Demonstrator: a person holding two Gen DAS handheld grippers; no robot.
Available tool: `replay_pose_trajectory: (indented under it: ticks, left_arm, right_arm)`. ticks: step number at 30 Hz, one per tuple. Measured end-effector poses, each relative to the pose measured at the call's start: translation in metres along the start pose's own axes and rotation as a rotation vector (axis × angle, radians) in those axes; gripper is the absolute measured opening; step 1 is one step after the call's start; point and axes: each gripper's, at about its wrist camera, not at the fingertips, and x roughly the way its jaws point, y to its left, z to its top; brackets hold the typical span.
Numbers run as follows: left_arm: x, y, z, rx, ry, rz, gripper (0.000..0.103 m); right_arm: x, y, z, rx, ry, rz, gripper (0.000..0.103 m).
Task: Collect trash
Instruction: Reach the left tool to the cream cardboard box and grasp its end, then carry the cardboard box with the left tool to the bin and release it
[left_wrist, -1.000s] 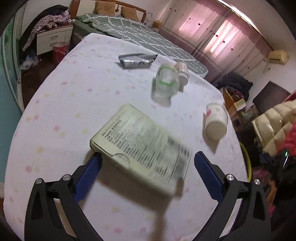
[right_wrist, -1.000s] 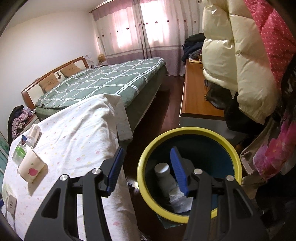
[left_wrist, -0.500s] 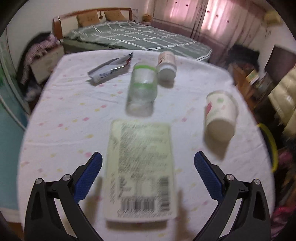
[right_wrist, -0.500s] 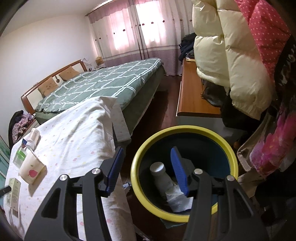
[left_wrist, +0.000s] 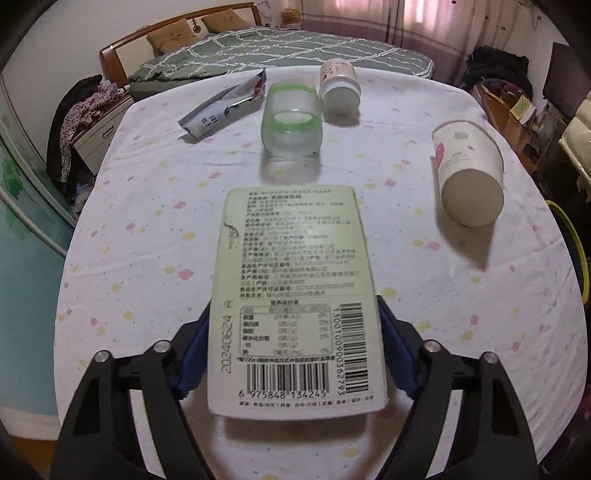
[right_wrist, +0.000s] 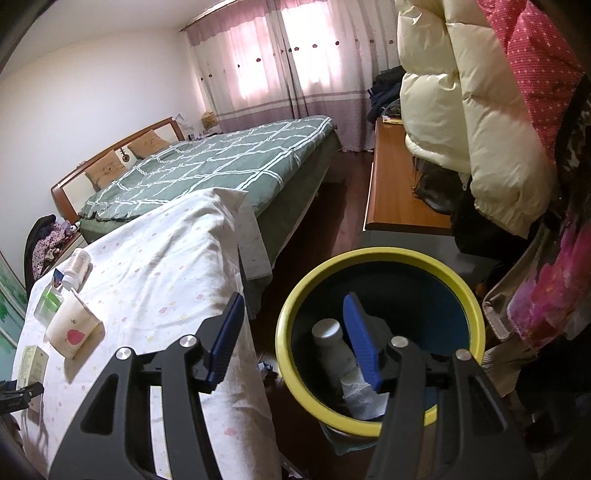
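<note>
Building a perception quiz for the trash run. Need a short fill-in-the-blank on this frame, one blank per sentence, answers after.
1. The left gripper, whose jaws have just been closing, has its blue pads against the sides of the pale green ____.
2. The bin under the right gripper has a ____ rim.
3. The paper cup on the table lies on its ____.
4. The right gripper's jaws are ____ and hold nothing.

Missing words: box; yellow; side; open

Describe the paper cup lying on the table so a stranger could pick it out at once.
On the table's dotted white cloth, look right of the pale green printed carton. There the white paper cup lies on its side alone, grey base toward the camera; unlike the other containers, it bears a pink mark.
</note>
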Motion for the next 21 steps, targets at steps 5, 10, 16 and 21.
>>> replay_pose_trajectory:
  ticks: [5, 10, 16, 21]
  left_arm:
    - [-0.013, -0.012, 0.0, 0.058, -0.046, 0.008, 0.071]
    - [-0.042, -0.038, 0.004, 0.107, -0.11, -0.059, 0.071]
    - [-0.082, -0.093, 0.017, 0.199, -0.201, -0.165, 0.071]
    - [-0.1, -0.157, 0.03, 0.302, -0.233, -0.264, 0.071]
  right_arm:
    - [-0.006, -0.007, -0.002, 0.006, -0.005, -0.005, 0.054]
    - [-0.013, -0.017, -0.009, 0.004, -0.002, -0.012, 0.054]
    - [-0.024, -0.037, -0.017, 0.016, -0.002, -0.032, 0.054]
    - [-0.032, -0.056, -0.022, 0.035, -0.006, -0.045, 0.054]
